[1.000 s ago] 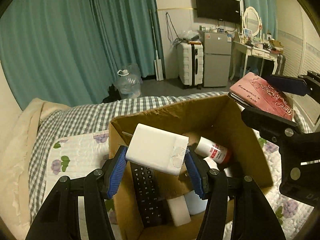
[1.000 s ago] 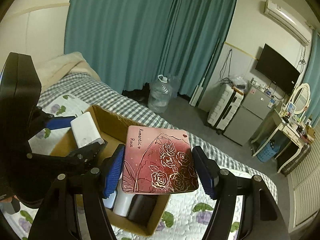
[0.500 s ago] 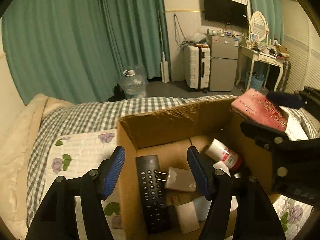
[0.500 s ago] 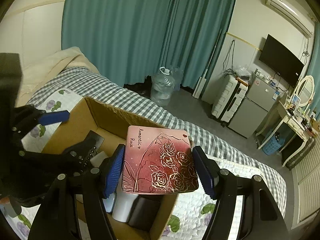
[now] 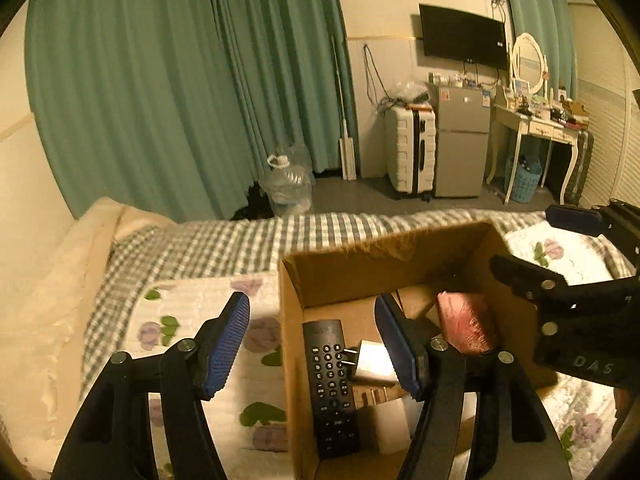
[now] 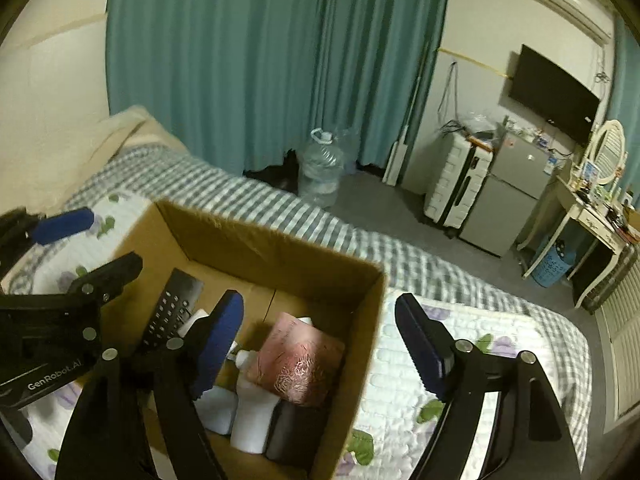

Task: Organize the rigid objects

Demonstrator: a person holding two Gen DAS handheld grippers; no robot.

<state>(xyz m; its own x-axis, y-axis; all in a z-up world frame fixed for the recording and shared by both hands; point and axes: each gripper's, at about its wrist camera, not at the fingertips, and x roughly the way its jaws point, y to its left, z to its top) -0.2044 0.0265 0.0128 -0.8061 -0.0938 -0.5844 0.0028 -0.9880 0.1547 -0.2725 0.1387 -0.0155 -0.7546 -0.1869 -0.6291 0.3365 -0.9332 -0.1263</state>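
An open cardboard box [image 5: 384,252] [image 6: 360,344] stands on the bed. Inside lie a black remote [image 5: 330,384] [image 6: 172,308], a white plug adapter [image 5: 372,362], a pink rose-patterned booklet [image 5: 466,326] [image 6: 298,360], and white bottles [image 6: 252,408]. My left gripper [image 5: 316,344] is open and empty above the box's left wall. My right gripper [image 6: 320,340] is open and empty over the box's right wall, above the booklet. Each gripper shows in the other's view, the right one [image 5: 560,248] and the left one [image 6: 92,240].
The bed has a floral quilt [image 5: 192,320] and a checked blanket [image 6: 360,240]. A pillow [image 5: 48,280] lies at the left. Beyond the bed are a water jug [image 5: 286,186], a white suitcase [image 5: 410,148], a small fridge [image 5: 462,140] and a dressing table [image 5: 536,128].
My left gripper dropped the white block into the box and opened. My right gripper then opened and let the pink booklet fall into the box.
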